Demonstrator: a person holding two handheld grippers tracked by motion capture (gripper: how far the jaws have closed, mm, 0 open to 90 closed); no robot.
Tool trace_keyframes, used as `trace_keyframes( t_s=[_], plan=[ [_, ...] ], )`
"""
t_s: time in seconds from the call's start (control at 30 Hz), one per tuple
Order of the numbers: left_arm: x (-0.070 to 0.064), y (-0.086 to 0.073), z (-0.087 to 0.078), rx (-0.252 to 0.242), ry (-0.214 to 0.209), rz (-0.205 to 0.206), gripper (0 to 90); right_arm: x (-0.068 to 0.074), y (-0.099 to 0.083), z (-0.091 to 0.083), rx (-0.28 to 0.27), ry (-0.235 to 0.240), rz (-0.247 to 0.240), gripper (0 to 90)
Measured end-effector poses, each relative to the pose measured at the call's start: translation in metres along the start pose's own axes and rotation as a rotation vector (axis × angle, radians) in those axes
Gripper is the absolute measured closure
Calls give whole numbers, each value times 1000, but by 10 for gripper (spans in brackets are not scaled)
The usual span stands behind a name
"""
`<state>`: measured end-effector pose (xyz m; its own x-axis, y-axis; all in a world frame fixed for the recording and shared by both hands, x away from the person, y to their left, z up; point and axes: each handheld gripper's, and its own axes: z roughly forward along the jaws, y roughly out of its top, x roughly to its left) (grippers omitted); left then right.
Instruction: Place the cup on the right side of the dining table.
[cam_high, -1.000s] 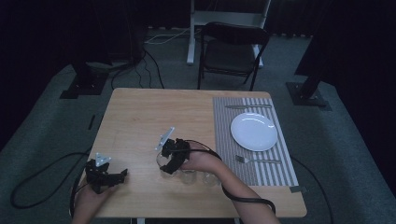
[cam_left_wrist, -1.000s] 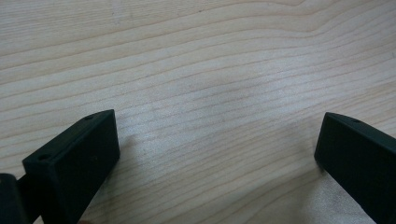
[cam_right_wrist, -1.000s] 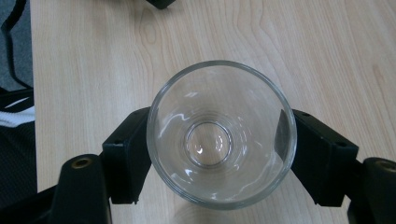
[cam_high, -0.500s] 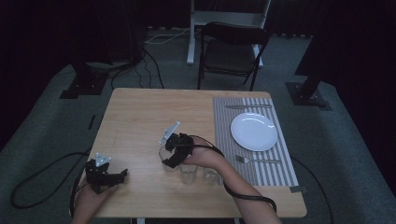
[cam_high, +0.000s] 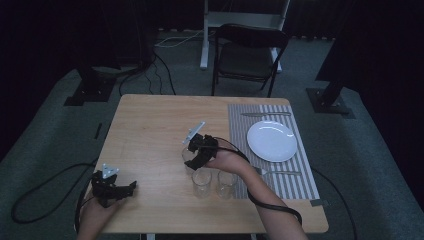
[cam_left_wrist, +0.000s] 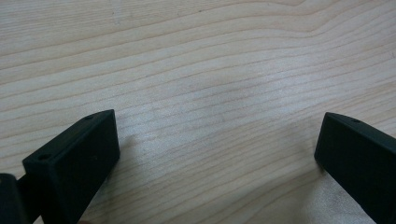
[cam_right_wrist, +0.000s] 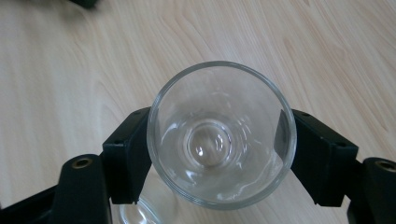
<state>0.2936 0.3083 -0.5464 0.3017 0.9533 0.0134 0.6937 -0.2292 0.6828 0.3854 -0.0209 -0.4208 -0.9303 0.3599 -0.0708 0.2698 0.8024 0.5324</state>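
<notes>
Right gripper (cam_right_wrist: 219, 154) clamps empty glass (cam_right_wrist: 221, 133); left gripper (cam_left_wrist: 215, 154) agape over table (cam_left_wrist: 210, 70)

**A:** What sort of place is this?

**B:** It looks like a recording studio or lab dressed up as a dining spot, not a real home. A light wooden table (cam_high: 150, 135) stands alone on grey carpet (cam_high: 45, 145), with dark black curtains (cam_high: 60, 30) closing off the back and sides.

**A:** What gives away the lab part?

**B:** Black stand bases (cam_high: 90, 90) sit on the floor at either side of the table, and cables (cam_high: 160, 65) trail across the carpet. A white equipment frame (cam_high: 245, 20) stands behind a black folding chair (cam_high: 250, 55).

**A:** And the dining part?

**B:** A striped placemat (cam_high: 300, 170) holds a white plate (cam_high: 272, 141) and cutlery, with drinking glasses (cam_high: 201, 182) beside it.
</notes>
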Motion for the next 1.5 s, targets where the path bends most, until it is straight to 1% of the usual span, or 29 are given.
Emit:
trace_keyframes(
  t_s=[0.07, 0.1, 0.2, 0.3, 0.37, 0.43, 0.47, 0.5, 0.53, 0.63, 0.67, 0.7, 0.73, 0.77, 0.8, 0.87, 0.9, 0.93, 1.0, 1.1, 1.13, 1.2, 1.33, 1.37, 1.4, 1.43, 1.5],
  plan=[
    [0, 0, 0, 0, 0, 0, 3, -2, -1, -1, 6, -8, 4, 282],
    [0, 0, 0, 0, 0, 0, 3, -9, -4, -3, 2, -18, 24, 282],
    [0, 0, 0, 1, 0, 1, 3, -19, -9, -7, 1, -18, 59, 282],
    [0, 0, 0, 1, 0, -1, 3, -29, -12, -12, 7, -30, 81, 282],
    [0, 0, 0, 1, -1, 0, 3, -35, -14, -15, 2, -47, 96, 282],
    [0, 0, 0, 1, 0, 0, 3, -38, -15, -17, 7, -54, 100, 282],
    [0, 0, 0, 1, -1, 0, 3, -41, -17, -19, 4, -65, 110, 282],
    [0, 0, 0, 1, -1, 0, 3, -41, -17, -19, 4, -65, 110, 282],
    [0, 0, 0, 1, -1, 0, 3, -51, -22, -24, 2, -71, 138, 282],
    [0, 0, 0, 1, 0, 1, 3, -60, -28, -27, 10, -97, 160, 282],
    [0, 0, 0, 1, 0, 0, 3, -64, -30, -28, 12, -101, 168, 282],
    [0, 0, 0, 1, 0, 0, 4, -64, -30, -28, 12, -101, 168, 282],
    [0, 0, 0, 1, 0, 0, 3, -71, -33, -31, 9, -112, 190, 282],
    [0, 0, 0, 1, 0, 0, 3, -71, -33, -31, 9, -112, 190, 282],
    [0, 0, 0, 1, 0, 0, 3, -78, -37, -34, 7, -129, 207, 282],
    [0, 0, 0, 1, 0, -1, 4, -86, -40, -37, 1, -149, 232, 282],
    [0, 0, 0, 1, 0, -1, 3, -89, -41, -39, -8, -171, 240, 282],
    [0, 0, 0, 1, 0, -1, 4, -92, -42, -40, -6, -188, 248, 282],
    [0, 0, 0, 1, 0, -1, 3, -99, -45, -42, -15, -217, 276, 282],
    [0, 0, 0, 1, 0, -1, 3, -102, -46, -42, -9, -228, 288, 282],
    [0, 0, 0, 1, 0, -1, 3, -109, -48, -43, -8, -248, 303, 282],
    [0, 0, 0, 1, 0, -1, 3, -117, -50, -43, -7, -257, 318, 282],
    [0, 0, 0, 1, 0, -1, 3, -128, -53, -42, 15, -283, 343, 282],
    [0, 0, 0, 1, 0, -1, 3, -135, -55, -41, 17, -292, 362, 282],
    [0, 0, 0, 1, 0, -1, 3, -138, -56, -41, 19, -299, 374, 282],
    [0, 0, 0, 1, 0, -1, 3, -138, -56, -41, 19, -299, 374, 282],
    [0, 0, 0, 1, 1, -1, 3, -145, -57, -41, 20, -310, 398, 282]
  ],
)
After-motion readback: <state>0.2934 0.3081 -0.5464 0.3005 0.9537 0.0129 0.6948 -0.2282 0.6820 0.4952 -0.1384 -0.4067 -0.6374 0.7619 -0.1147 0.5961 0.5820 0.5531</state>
